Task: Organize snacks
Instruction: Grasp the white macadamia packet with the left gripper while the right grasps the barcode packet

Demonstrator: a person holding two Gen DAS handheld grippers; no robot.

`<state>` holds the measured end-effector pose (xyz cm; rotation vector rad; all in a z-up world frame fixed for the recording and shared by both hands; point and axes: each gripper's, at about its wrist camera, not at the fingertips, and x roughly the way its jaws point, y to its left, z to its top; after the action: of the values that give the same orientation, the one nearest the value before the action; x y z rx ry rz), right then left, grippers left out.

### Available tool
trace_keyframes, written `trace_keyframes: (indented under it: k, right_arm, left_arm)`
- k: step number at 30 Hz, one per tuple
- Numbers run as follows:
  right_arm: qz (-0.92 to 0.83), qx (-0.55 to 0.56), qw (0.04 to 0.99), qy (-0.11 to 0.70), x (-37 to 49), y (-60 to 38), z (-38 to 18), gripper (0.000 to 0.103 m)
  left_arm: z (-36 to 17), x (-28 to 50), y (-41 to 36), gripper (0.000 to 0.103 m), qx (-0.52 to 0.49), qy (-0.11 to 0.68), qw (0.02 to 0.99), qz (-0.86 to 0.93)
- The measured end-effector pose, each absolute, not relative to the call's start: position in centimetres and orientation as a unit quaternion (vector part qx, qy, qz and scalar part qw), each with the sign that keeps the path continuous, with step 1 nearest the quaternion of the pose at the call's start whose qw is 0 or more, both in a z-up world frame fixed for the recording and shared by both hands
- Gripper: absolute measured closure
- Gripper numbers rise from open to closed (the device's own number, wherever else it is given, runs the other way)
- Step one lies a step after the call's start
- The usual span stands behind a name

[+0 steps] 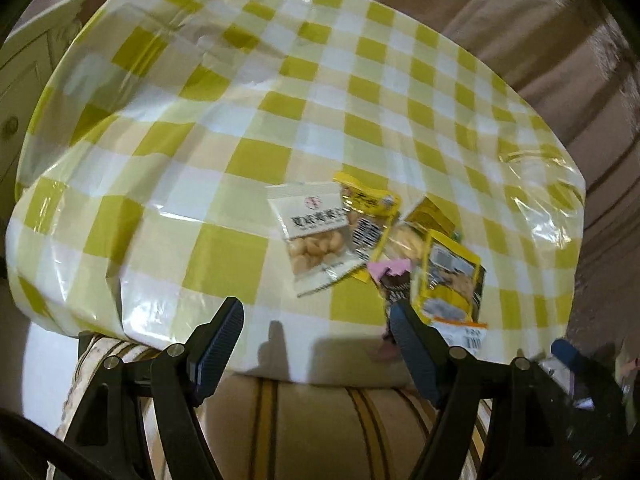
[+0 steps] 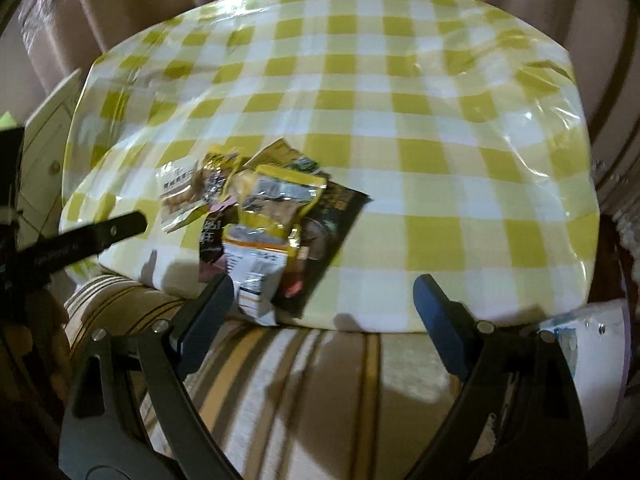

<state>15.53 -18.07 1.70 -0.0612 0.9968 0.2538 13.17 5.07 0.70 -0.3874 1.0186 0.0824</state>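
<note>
A heap of snack packets lies near the front edge of a table with a yellow-checked cloth (image 1: pixel 280 80). A white nut packet (image 1: pixel 316 236) lies at its left, with yellow packets (image 1: pixel 370 212) and a dark pink-topped packet (image 1: pixel 394 280) beside it. My left gripper (image 1: pixel 316 332) hangs open just in front of the heap, its right finger (image 1: pixel 412 344) near a yellow packet (image 1: pixel 450 280). In the right wrist view the heap (image 2: pixel 272 208) sits ahead on the left, over a dark packet (image 2: pixel 340 212). My right gripper (image 2: pixel 324 300) is open and holds nothing, its left finger (image 2: pixel 212 304) beside an overhanging white-orange packet (image 2: pixel 256 276).
A striped cushion (image 2: pixel 320 380) sits below the table's front edge. Beige curtains (image 2: pixel 160 0) hang behind the table. A white cabinet (image 1: pixel 24 80) stands at the left. A white wrapped item (image 2: pixel 592 344) lies low at the right. The left gripper's arm (image 2: pixel 96 236) crosses the right wrist view.
</note>
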Motion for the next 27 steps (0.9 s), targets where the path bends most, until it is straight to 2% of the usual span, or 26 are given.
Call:
trace_keyframes:
  k: [17,27]
  right_arm:
    - [0.134,-0.067,0.846,0.512,17.1,-14.2,-1.4,0.013]
    - [0.140,-0.079,0.828,0.538,17.8,-13.1,-3.5,0.025]
  left_arm:
    - [-2.9,20.2,6.3,0.027,-0.200,0.509,0.835,0.064]
    - [-3.6,21.5,5.6,0.027,-0.164,0.509,0.842,0.063]
